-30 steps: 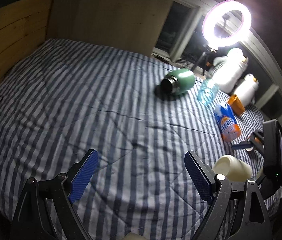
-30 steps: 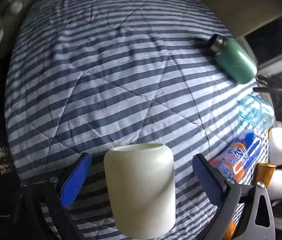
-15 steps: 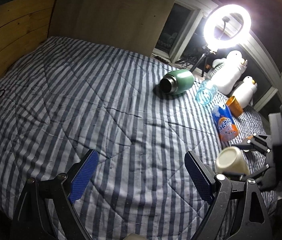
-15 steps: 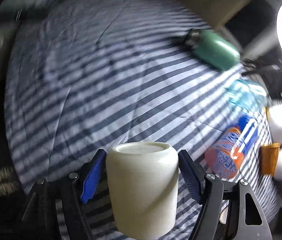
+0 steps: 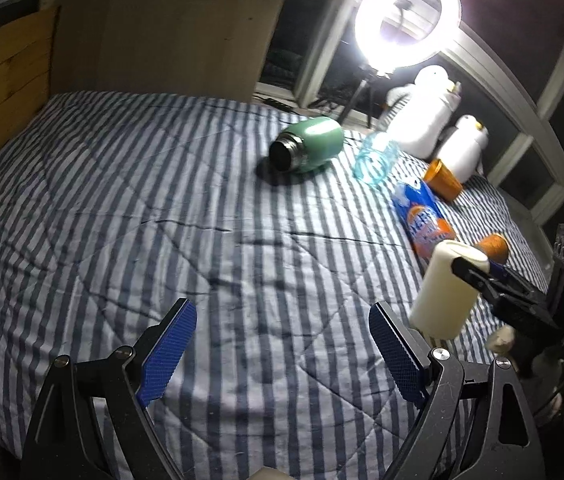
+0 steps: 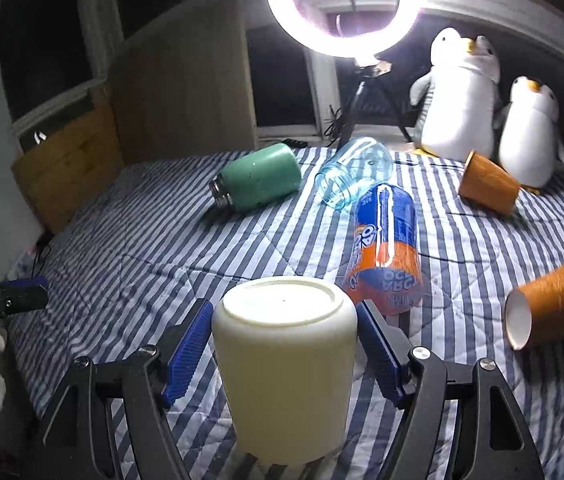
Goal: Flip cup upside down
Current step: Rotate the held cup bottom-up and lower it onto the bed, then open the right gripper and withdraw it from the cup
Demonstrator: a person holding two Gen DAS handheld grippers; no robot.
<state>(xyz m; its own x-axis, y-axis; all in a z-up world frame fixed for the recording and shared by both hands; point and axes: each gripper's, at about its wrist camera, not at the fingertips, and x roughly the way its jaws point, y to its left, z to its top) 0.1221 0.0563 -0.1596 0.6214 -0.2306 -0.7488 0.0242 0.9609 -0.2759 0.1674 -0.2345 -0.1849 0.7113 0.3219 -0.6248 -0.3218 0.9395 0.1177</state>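
Note:
A cream cup [image 6: 286, 368] sits between the blue pads of my right gripper [image 6: 284, 354], which is shut on it. Its flat base faces up and its mouth faces down, over the striped bed [image 6: 142, 248]. The same cup shows in the left wrist view [image 5: 444, 290], upright with its base on top, held by the right gripper's black fingers [image 5: 482, 280] near the bed's right edge. My left gripper [image 5: 282, 354] is open and empty above the near part of the bed [image 5: 162, 200].
A green bottle [image 6: 260, 182], a clear blue jar [image 6: 356, 176], a blue-orange can [image 6: 386, 248] and two orange paper cups [image 6: 550, 310] [image 6: 488, 188] lie on the bed. Two plush penguins [image 6: 462, 96] and a lit ring light [image 6: 342, 4] stand at the far edge.
My right gripper has closed on the cream cup, lifted and turned it, so it now stands base up. The right view swung up toward the window. The left gripper barely moved.

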